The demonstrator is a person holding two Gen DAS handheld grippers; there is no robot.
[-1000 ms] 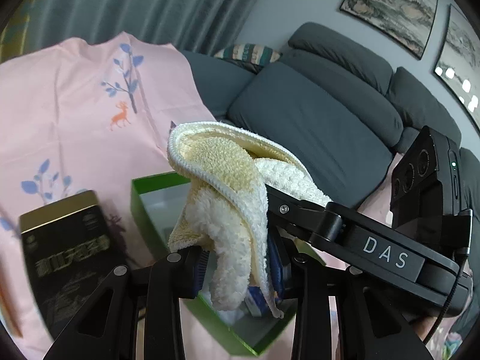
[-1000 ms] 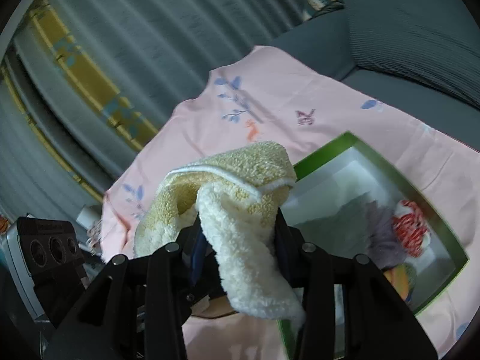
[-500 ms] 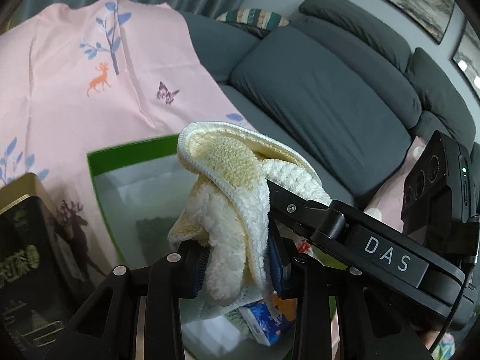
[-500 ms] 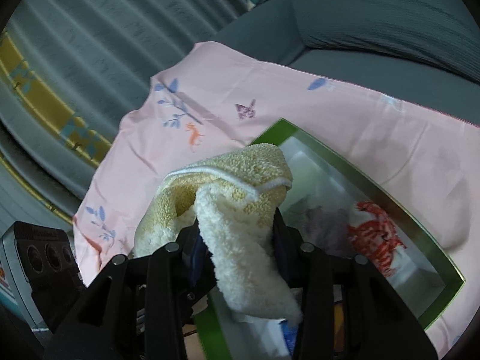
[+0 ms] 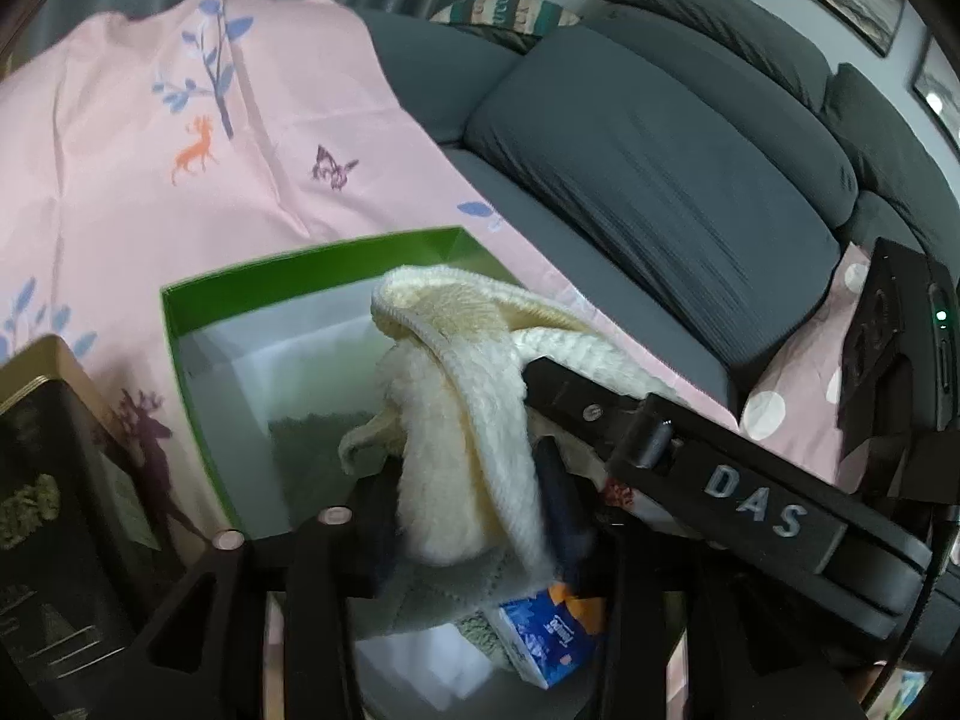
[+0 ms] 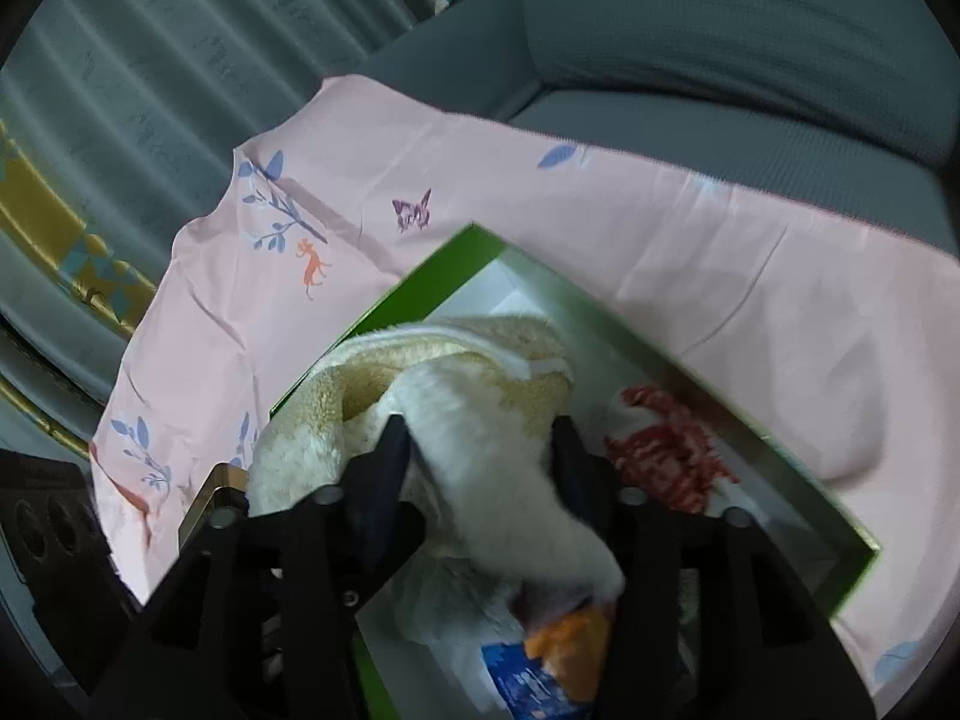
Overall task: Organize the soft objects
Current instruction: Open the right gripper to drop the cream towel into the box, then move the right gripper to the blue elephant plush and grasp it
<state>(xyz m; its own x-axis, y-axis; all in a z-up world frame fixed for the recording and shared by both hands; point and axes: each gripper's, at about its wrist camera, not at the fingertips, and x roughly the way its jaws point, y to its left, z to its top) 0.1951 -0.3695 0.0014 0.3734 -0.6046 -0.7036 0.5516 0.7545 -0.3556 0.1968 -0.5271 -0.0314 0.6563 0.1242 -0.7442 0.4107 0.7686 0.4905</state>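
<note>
The open box lies on the printed cloth, which is spread over the sofa. The sofa's back cushions rise behind and to the right of the box in the left wrist view. A tin stands on the cloth just left of the box. The towel hangs over the box, between the left tongs and also between the right tongs. In the box, below the towel, lies a tissue packet; a patterned soft item lies to the right in the right wrist view.
</note>
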